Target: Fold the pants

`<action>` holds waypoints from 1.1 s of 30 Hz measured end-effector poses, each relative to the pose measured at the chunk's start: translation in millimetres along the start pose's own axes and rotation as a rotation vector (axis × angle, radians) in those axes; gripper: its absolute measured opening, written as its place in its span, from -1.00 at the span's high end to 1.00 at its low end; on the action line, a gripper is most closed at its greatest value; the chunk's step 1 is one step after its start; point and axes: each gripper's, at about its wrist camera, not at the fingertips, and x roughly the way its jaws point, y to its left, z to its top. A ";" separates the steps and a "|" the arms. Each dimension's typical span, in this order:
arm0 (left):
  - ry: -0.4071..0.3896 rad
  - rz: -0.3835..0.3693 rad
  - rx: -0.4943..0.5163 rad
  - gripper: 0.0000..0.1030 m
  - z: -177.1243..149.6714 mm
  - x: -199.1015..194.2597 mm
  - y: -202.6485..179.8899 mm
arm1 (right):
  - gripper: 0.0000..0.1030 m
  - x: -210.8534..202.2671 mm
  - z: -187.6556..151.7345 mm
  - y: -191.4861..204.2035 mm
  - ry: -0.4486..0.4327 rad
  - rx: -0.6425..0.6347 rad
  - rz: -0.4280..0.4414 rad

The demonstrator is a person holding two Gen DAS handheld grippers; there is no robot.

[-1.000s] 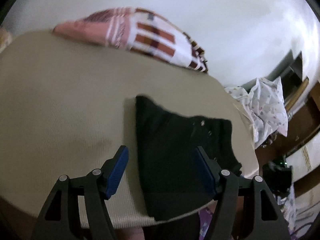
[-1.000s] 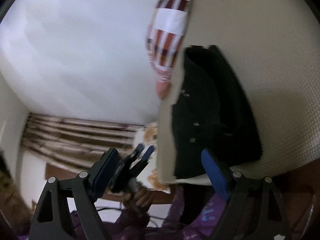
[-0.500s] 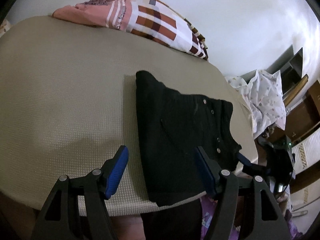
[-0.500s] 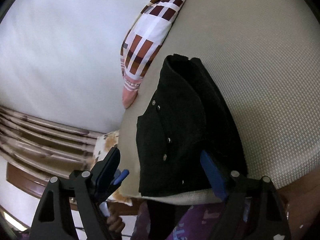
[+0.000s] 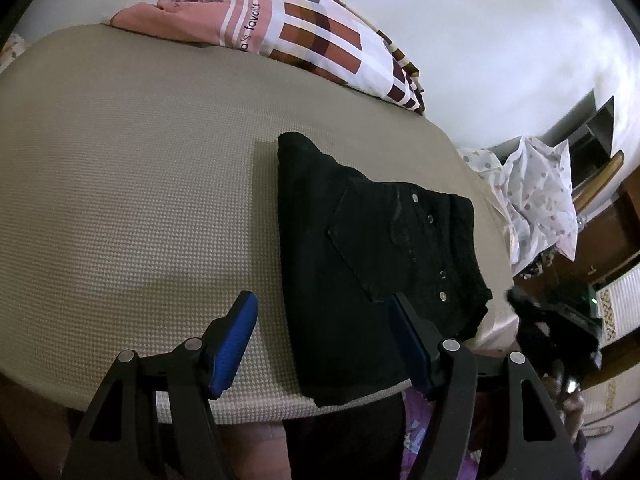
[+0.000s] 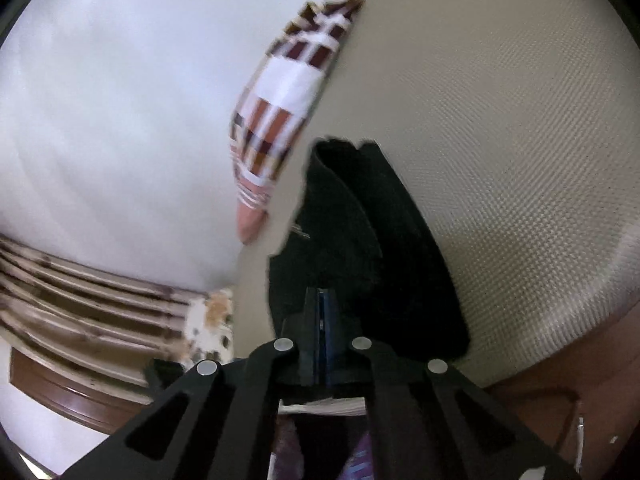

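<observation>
Right gripper [image 6: 322, 320], spread wide half a second ago, now clamped shut; no cloth visibly pinched. Left gripper [image 5: 322, 344] open, straddling pants' [image 5: 360, 264] near left edge. Pants folded at 5 o'clock on bed [image 5: 132, 184]. Fold looks near done.

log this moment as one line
left gripper: open, above pants | right gripper: shut, at pants edge | black pants: folded on bed
</observation>
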 end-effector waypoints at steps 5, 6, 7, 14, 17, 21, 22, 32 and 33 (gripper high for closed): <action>0.003 -0.004 0.011 -0.33 1.1 3.2 -2.5 | 0.94 -34.0 -5.0 -2.5 -0.028 0.002 -0.008; 0.009 -0.004 0.012 -0.33 0.9 4.9 -2.9 | 0.90 -35.0 -5.9 -5.7 -0.027 0.014 -0.005; 0.016 -0.005 0.011 -0.33 0.5 6.5 -3.2 | 0.85 -34.6 -5.7 -9.1 -0.027 0.043 0.007; 0.019 -0.004 0.003 -0.34 1.0 4.6 -1.4 | -0.21 5.1 -4.7 -16.4 0.068 0.151 0.100; 0.024 -0.007 -0.009 -0.35 -0.3 5.4 2.1 | -0.20 15.9 -1.2 -19.9 0.067 0.146 0.025; 0.041 -0.014 -0.031 -0.36 -1.4 10.3 7.2 | -0.23 22.8 0.2 -4.3 0.062 0.072 -0.021; 0.049 -0.017 -0.038 -0.36 -1.8 11.8 8.2 | -0.26 24.0 -0.6 -1.1 0.059 0.055 -0.031; 0.053 -0.022 -0.071 -0.36 -2.5 12.9 16.0 | -0.30 32.7 2.3 -12.1 0.010 0.045 -0.021; 0.059 -0.023 -0.073 -0.36 -2.9 14.0 16.0 | -0.32 34.6 3.0 -9.0 0.015 0.036 -0.029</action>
